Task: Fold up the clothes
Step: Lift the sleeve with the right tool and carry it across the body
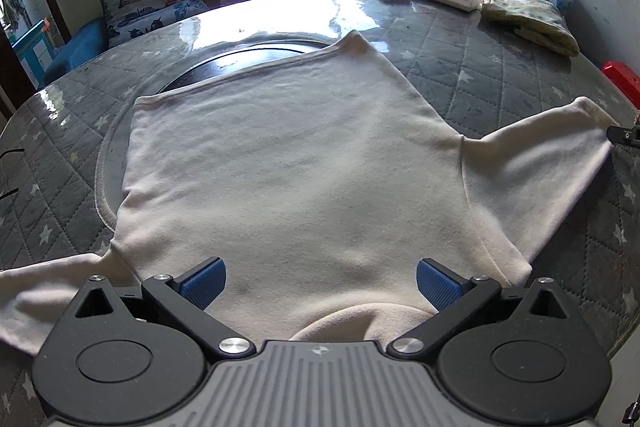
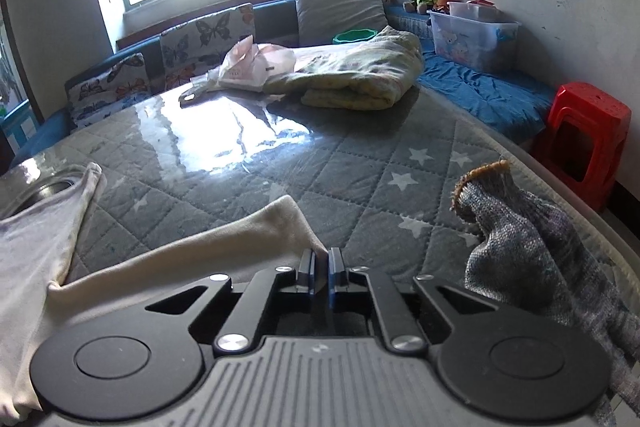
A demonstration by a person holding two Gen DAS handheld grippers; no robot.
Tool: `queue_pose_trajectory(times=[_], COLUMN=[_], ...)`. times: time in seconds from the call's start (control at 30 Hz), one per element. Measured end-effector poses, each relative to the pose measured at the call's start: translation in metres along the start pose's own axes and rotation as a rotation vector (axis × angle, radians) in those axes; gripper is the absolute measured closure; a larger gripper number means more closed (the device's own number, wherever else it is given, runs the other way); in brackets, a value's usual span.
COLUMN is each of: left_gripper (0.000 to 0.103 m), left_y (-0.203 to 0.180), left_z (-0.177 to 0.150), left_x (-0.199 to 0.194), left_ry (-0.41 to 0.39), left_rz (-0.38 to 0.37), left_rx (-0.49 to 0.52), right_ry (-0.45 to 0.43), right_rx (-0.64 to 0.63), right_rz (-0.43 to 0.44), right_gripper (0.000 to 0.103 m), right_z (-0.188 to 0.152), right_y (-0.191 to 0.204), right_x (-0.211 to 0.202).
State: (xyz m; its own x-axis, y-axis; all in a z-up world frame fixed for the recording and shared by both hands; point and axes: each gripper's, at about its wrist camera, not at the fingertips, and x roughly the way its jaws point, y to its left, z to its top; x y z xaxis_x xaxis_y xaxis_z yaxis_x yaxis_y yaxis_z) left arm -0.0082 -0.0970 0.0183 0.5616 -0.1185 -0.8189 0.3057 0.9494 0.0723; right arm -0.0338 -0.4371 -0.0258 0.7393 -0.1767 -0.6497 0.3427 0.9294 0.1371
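A cream short-sleeved shirt [image 1: 304, 163] lies spread flat on the grey quilted table [image 1: 500, 67], collar end toward me. My left gripper [image 1: 321, 281] is open, its blue pads on either side of the collar fold, just above the cloth. My right gripper [image 2: 321, 267] is shut on the end of the shirt's sleeve [image 2: 224, 243], which stretches out to the right. The right gripper's tip also shows in the left wrist view [image 1: 622, 135] at the sleeve's cuff.
A folded yellow-patterned garment [image 2: 360, 75] and a pink-white bag [image 2: 256, 63] lie at the table's far side. A grey knitted cloth [image 2: 532, 247] hangs over the right edge. A red stool [image 2: 584, 139] and a blue-covered bench with a plastic box [image 2: 472, 35] stand beyond.
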Motion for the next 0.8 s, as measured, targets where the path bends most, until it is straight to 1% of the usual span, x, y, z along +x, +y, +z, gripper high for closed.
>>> queue_pose_trajectory(times=[0.3, 0.5, 0.63, 0.8], left_gripper=[0.0, 0.0, 0.0, 0.0], left_y=[-0.011, -0.027, -0.041, -0.051], left_z=[0.011, 0.019, 0.019, 0.017], left_x=[-0.001, 0.007, 0.014, 0.02], left_ry=[-0.021, -0.025, -0.015, -0.014], left_rz=[-0.003, -0.006, -0.02, -0.014], left_rx=[0.03, 0.087, 0.129, 0.159], right_ry=[-0.056, -0.086, -0.093, -0.101], right_rx=[0.016, 0.004, -0.008, -0.015], right_rz=[0.041, 0.055, 0.067, 0.082], right_gripper=[0.098, 0.098, 0.098, 0.098], right_z=[0.012, 0.021, 0.027, 0.033], right_y=[-0.002, 0.0, 0.002, 0.005], right_x=[-0.018, -0.026, -0.028, -0.031])
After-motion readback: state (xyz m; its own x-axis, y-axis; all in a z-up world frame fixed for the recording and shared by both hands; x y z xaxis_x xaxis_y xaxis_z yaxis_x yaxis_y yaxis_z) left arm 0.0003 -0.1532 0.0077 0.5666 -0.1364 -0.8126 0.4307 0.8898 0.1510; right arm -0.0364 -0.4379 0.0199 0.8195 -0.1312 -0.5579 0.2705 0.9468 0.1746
